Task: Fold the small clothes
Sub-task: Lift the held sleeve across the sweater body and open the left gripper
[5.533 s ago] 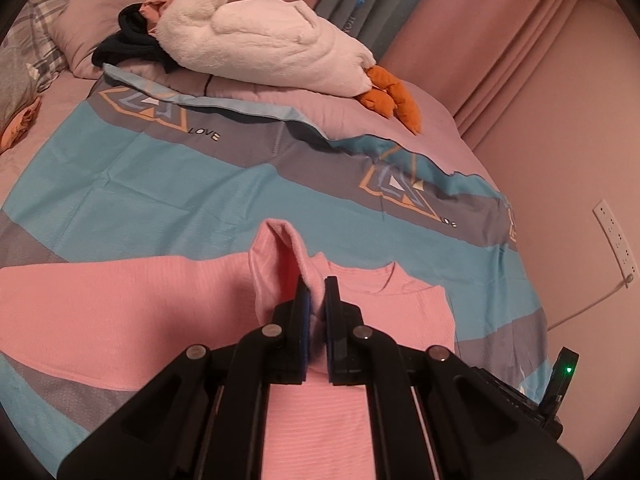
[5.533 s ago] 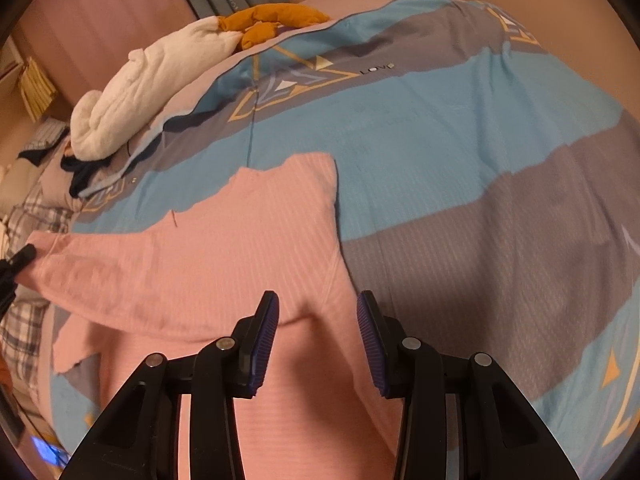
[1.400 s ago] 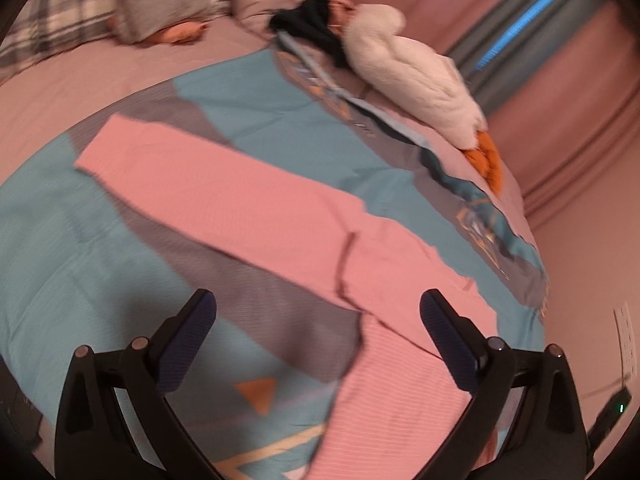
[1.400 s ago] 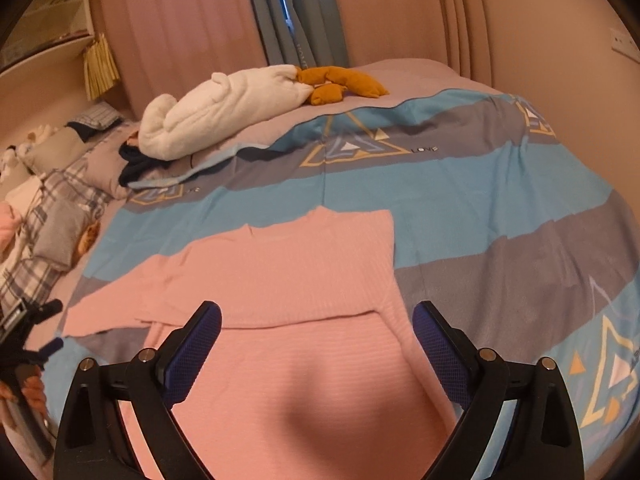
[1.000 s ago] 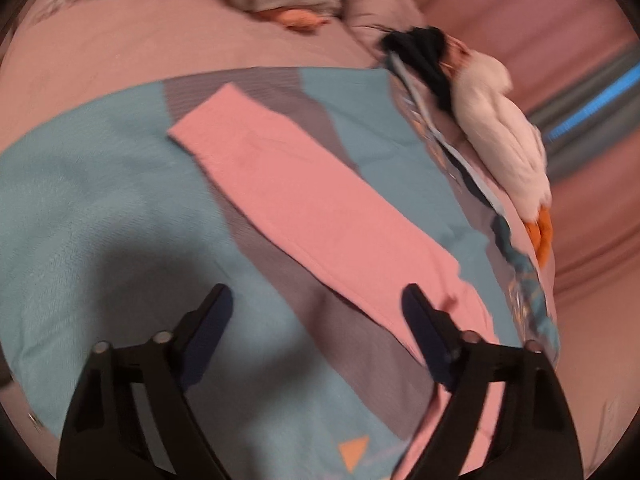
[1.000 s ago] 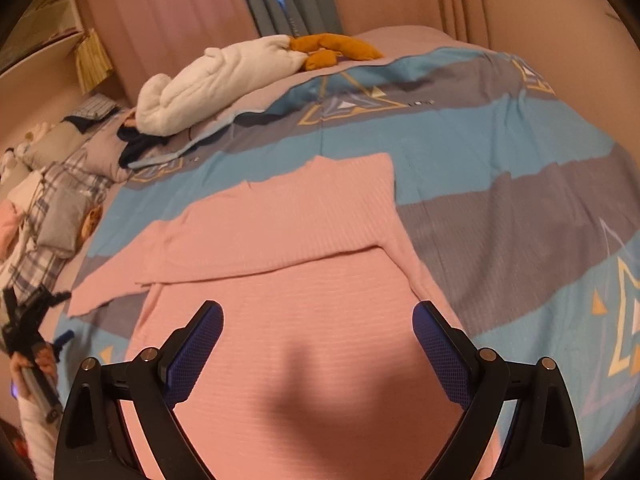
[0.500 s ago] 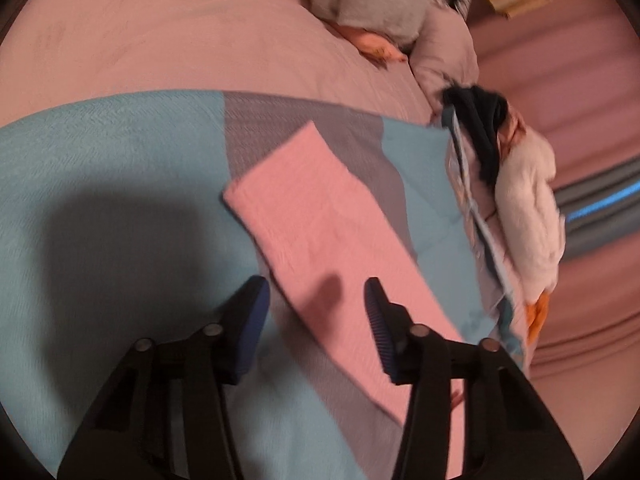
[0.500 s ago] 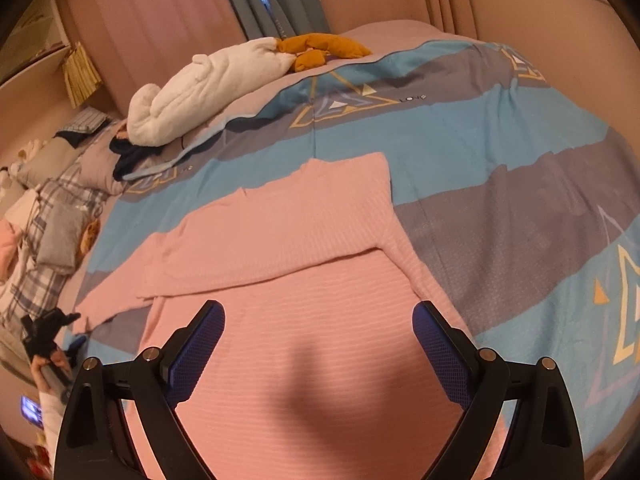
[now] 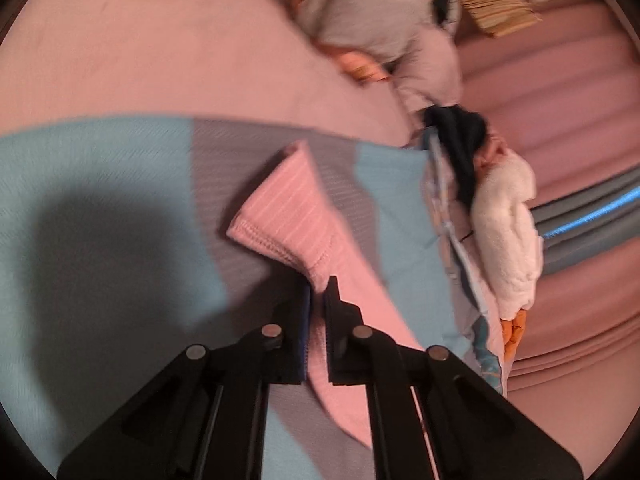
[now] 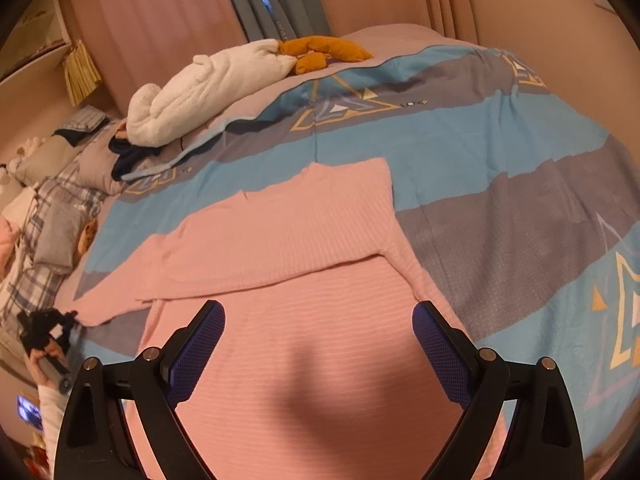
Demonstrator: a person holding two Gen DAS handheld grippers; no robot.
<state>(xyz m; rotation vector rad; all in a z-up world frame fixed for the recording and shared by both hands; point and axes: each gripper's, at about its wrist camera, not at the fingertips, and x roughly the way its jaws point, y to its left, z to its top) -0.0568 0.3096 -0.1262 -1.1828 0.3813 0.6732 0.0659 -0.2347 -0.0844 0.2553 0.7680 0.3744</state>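
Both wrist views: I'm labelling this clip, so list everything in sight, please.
pink sweater: one, pink, flat on the bedspread, its sleeve cuff lifted.
bedspread: one, blue and grey stripes, over the bed.
plush goose: one, white with orange feet, far side of the bed.
dark garment: one, beside the goose.
pillows: several, grey and plaid, at the head.
curtains: pink.
left tongs: shut on the cuff.
right tongs: open above the sweater.

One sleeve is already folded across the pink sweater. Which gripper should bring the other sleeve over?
Left. The left gripper is shut on the outstretched sleeve's cuff. The right gripper hangs open above the sweater body, holding nothing.
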